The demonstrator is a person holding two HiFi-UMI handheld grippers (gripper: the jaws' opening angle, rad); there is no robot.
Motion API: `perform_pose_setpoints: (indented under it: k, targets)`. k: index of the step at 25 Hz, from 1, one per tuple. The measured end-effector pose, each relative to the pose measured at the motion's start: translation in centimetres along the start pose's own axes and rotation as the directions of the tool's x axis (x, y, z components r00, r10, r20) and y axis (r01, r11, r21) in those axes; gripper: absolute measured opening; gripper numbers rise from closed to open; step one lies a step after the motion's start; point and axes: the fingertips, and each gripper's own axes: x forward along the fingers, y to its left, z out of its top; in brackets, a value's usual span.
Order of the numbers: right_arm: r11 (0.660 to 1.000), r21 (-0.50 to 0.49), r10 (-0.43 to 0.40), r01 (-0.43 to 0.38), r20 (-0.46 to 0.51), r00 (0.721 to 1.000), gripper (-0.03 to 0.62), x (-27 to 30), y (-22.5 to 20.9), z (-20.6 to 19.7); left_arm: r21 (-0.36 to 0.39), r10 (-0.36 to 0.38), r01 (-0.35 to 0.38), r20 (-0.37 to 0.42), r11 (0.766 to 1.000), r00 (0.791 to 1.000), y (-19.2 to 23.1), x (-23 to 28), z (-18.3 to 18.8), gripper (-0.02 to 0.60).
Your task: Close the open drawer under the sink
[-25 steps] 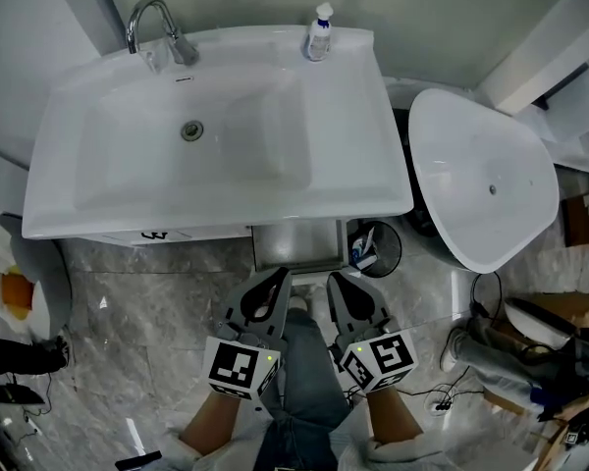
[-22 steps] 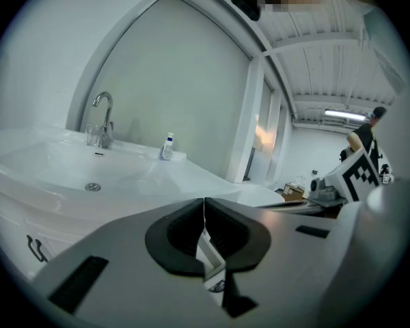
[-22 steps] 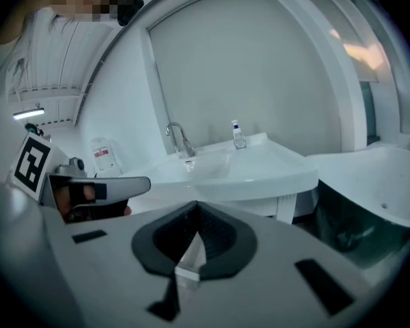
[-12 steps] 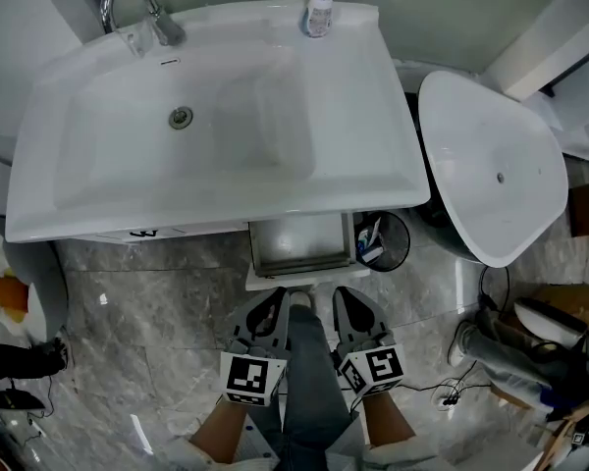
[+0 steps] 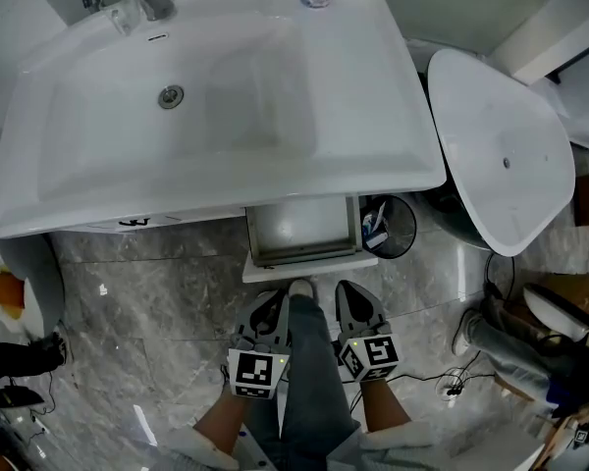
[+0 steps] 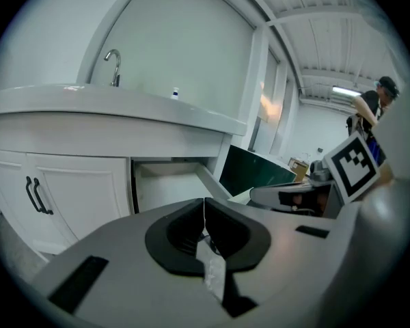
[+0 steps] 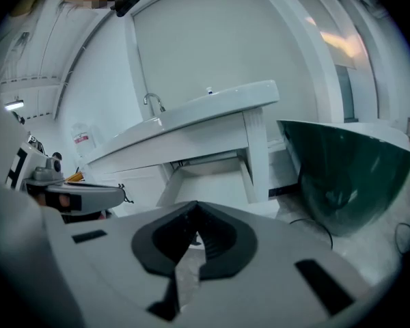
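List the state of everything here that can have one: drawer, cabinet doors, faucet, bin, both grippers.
drawer: pulled out from under the sink, looks empty.
cabinet doors: closed.
faucet: no water seen running.
waste bin: uncovered, some items inside.
left gripper: jaws together, holding nothing, short of the drawer.
right gripper: jaws together, holding nothing, short of the drawer.
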Motion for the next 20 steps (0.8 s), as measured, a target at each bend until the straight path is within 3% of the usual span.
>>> perform_pose_setpoints:
  k: [3, 12, 20]
  targets:
    - [1.000, 0.000, -0.002, 0.002, -0.028, 1.000, 0.009, 0.5, -0.5, -1.6, 0.035, -0.009, 0.010, -0.027, 0.999, 1.000, -0.1, 0.8, -1.7, 0.017]
    - [1.000, 0.003, 0.012, -0.012, -0.112, 0.994, 0.009, 2.4, -1.7, -5.6, 0.048, -0.016, 0.022, -0.109, 0.999, 0.994, 0.0, 2.8, -5.8, 0.017]
    - [1.000, -0.005, 0.010, -0.011, -0.147, 0.989, 0.009, 4.5, -2.5, -7.0, 0.063, -0.011, 0.020, -0.144, 0.998, 0.989, 1.3, 5.1, -7.1, 0.017]
